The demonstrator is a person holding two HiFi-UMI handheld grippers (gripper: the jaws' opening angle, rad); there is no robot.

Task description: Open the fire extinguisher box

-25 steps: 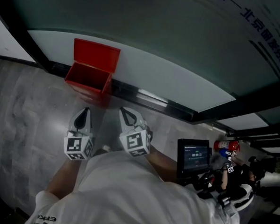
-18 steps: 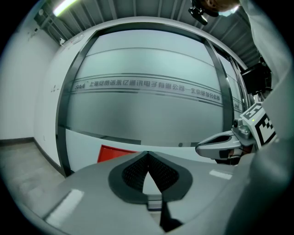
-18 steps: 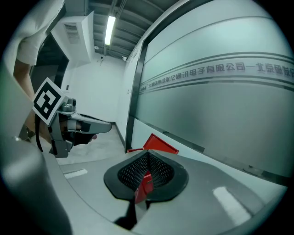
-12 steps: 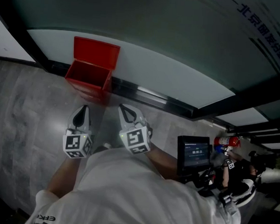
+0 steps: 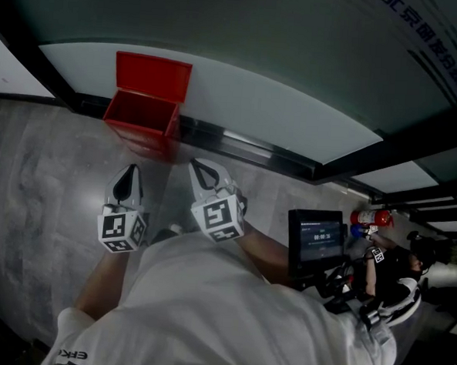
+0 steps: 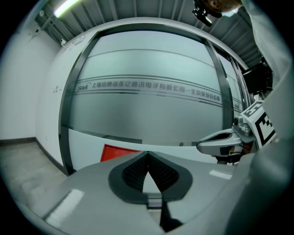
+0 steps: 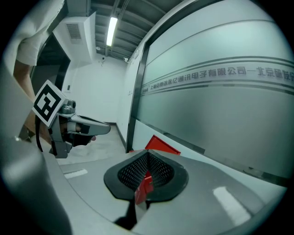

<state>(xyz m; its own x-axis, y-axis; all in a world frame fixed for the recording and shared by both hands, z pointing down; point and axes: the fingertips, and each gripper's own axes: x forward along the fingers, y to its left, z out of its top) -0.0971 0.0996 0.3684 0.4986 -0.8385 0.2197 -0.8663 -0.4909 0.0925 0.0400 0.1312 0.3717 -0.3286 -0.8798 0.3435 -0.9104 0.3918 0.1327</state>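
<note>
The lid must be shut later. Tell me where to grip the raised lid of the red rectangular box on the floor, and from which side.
Grip the free top edge of the raised red lid, coming from above. It stands upright, hinged at the rear of the open red box, with the frosted glass wall close behind, so that thin edge is probably the easiest hold.
</note>
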